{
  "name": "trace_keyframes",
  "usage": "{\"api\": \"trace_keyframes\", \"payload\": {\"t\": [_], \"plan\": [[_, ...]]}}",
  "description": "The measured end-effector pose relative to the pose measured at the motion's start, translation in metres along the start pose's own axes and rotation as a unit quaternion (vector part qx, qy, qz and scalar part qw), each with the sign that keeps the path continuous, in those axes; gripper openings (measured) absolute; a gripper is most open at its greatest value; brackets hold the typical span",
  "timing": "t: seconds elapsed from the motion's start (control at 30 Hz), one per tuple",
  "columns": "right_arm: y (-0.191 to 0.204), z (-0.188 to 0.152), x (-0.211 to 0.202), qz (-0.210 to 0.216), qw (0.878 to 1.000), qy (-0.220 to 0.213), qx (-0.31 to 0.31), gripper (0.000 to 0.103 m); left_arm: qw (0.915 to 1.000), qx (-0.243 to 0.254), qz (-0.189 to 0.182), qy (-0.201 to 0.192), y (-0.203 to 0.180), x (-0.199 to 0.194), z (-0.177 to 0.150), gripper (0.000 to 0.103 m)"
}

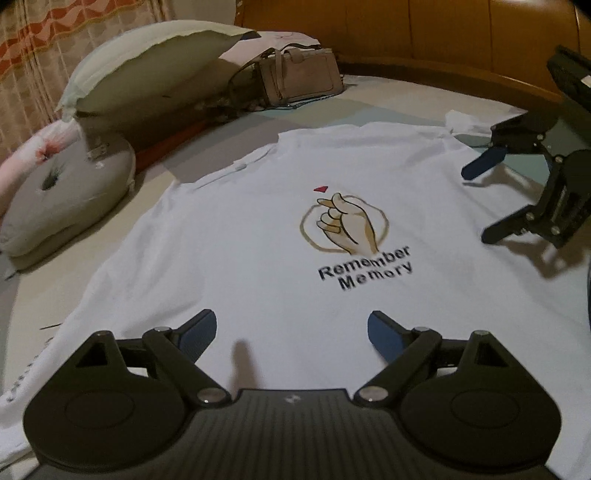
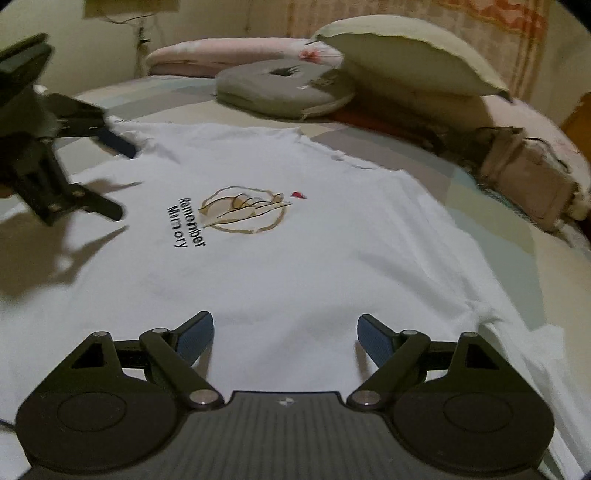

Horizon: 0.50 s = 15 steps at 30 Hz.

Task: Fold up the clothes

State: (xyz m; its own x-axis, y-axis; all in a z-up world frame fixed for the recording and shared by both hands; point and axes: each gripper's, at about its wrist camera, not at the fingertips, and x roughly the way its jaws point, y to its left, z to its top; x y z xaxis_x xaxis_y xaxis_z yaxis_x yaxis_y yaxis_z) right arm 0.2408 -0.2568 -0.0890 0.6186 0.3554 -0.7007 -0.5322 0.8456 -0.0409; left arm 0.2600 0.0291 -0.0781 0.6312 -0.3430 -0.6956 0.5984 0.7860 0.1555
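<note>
Shirt: white cotton T-shirt (image 1: 258, 236) with hand print, spread flat, print up, on my bed.
Left gripper (image 1: 291, 334): fingers spread, empty, over hem.
Right gripper (image 2: 286, 336): spread, empty, at one side edge.
Axis: collar-to-hem runs away from my left.

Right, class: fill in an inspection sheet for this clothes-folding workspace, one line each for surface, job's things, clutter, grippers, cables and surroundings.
Surface: bed with a pale patchwork cover.
Job's things: white T-shirt spread flat, print side up, not yet folded.
Clutter: beige handbag, round grey cushion, pillow, pink bedding.
Grippers: left gripper open over the shirt; right gripper open over the shirt; neither holds cloth.
Cables: thin cords hang on the wall.
Surroundings: wooden headboard, patterned curtain.
</note>
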Motion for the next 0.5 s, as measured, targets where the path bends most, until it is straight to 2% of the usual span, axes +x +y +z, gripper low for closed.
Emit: {"api": "trace_keyframes", "payload": {"t": [0.07, 0.13, 0.3, 0.37, 0.5], "plan": [[-0.007, 0.001, 0.008, 0.008, 1.0, 0.007, -0.002, 0.097, 0.9999, 0.002, -0.012, 0.003, 0.007, 0.014, 0.003, 0.089], [-0.014, 0.001, 0.016, 0.015, 1.0, 0.015, -0.004, 0.101, 0.9992, -0.024, -0.026, 0.02, 0.018, 0.019, 0.001, 0.089], [-0.03, -0.012, 0.002, 0.004, 0.998, 0.063, 0.014, 0.103, 0.9908, -0.106, -0.022, 0.081, 0.054, 0.004, -0.02, 0.093], [-0.031, -0.018, -0.008, -0.002, 0.996, 0.092, 0.017, 0.103, 0.9899, -0.095, -0.014, 0.105, 0.054, -0.004, -0.024, 0.095], [-0.025, -0.019, -0.013, -0.005, 0.992, 0.123, 0.004, 0.103, 0.9923, -0.067, -0.023, 0.102, 0.035, -0.007, -0.011, 0.098]]}}
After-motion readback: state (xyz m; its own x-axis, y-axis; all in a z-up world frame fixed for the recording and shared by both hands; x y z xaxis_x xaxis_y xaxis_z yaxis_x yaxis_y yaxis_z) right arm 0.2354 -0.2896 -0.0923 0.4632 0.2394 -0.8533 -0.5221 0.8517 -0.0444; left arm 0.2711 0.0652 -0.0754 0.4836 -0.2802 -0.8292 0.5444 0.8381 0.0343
